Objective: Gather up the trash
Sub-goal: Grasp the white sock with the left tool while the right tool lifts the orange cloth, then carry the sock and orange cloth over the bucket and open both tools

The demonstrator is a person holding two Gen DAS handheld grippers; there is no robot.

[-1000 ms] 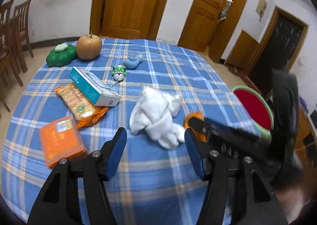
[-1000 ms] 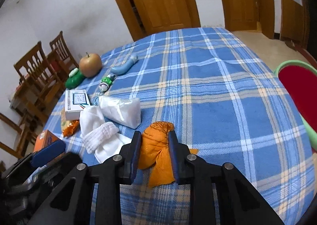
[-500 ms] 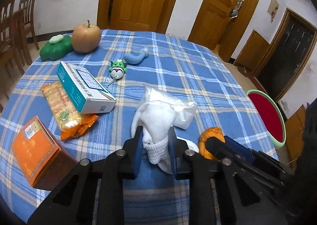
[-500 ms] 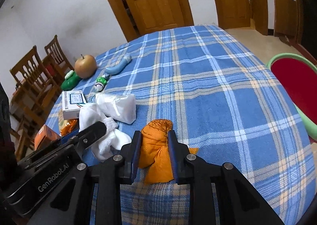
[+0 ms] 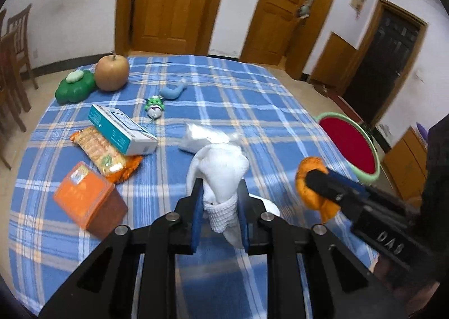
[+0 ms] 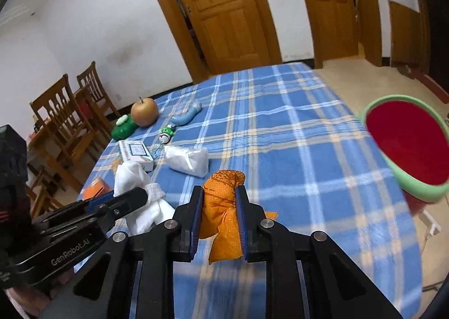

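My left gripper is shut on a white sock and holds it lifted above the blue plaid tablecloth. My right gripper is shut on a crumpled orange cloth, also lifted. In the left wrist view the orange cloth and right gripper show at the right. In the right wrist view the white sock and left gripper show at the left. A red basin with a green rim stands off the table's right edge; it also shows in the left wrist view. A white plastic bag lies on the table.
On the table's left side lie a teal-white box, an orange snack packet, an orange box, an apple, a green clover-shaped thing, a small green toy and a blue curved thing. Wooden chairs stand at the left.
My left gripper closed on the white sock and lifted it. My right gripper, still shut on the orange cloth, rose off the table; the red basin now looks nearer.
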